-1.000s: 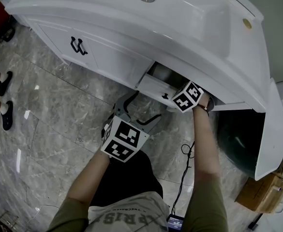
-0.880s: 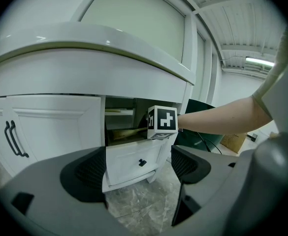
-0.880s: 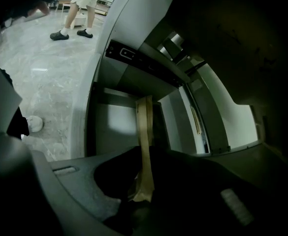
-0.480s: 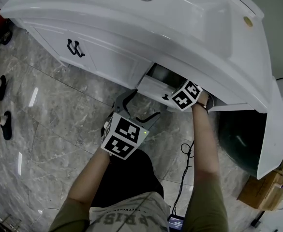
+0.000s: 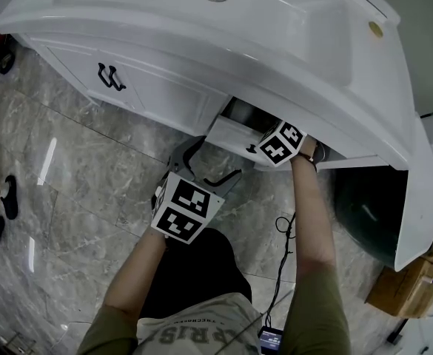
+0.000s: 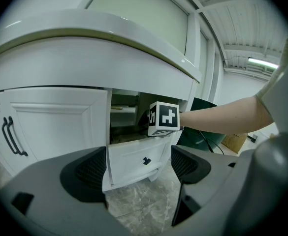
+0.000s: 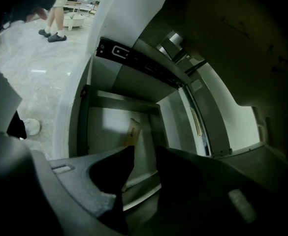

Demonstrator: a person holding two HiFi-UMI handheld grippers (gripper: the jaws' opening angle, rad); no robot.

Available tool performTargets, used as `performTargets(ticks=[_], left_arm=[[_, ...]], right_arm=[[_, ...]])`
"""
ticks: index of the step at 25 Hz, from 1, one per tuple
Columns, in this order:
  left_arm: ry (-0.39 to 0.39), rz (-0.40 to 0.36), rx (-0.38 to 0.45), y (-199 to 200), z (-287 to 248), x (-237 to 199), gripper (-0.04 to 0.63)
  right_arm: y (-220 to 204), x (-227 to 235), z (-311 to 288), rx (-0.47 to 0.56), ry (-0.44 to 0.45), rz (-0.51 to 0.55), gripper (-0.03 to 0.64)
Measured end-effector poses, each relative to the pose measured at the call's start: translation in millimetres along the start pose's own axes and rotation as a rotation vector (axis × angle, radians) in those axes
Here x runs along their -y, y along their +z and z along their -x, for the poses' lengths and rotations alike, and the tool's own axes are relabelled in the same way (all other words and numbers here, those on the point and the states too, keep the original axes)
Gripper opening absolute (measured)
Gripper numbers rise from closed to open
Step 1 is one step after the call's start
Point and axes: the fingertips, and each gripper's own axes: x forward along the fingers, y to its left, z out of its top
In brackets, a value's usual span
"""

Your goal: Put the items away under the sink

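A drawer (image 5: pixel 235 134) stands pulled out of the white vanity under the sink (image 5: pixel 216 21). My right gripper reaches into it; in the head view only its marker cube (image 5: pixel 279 143) shows, with the jaws hidden under the counter. In the right gripper view the right gripper (image 7: pixel 144 154) hangs over the drawer floor, its jaws a narrow gap apart with nothing between them. A flat yellowish packet (image 7: pixel 131 131) lies in the drawer, partly behind one finger. My left gripper (image 5: pixel 205 165) is held above the floor facing the drawer front (image 6: pixel 139 159), open and empty.
A cabinet door with two black handles (image 5: pixel 109 76) is shut left of the drawer. A dark green bin (image 5: pixel 364 213) and a cardboard box (image 5: pixel 405 291) stand at the right. A black cable (image 5: pixel 283 231) trails on the marble floor. Someone's feet (image 5: pixel 1 205) are at far left.
The head view has drifted a little, and the feet at the left have shifted down in the picture. Both grippers keep about the same places at the drawer.
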Motion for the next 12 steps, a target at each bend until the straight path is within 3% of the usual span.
performTargets(ticks=[12], left_arm=[[-0.005, 0.024, -0.028, 3.5, 11.9, 15.0, 0.396]], right_arm=[[10.4, 5.1, 20.8, 0.062, -0.054, -0.006, 0.13]])
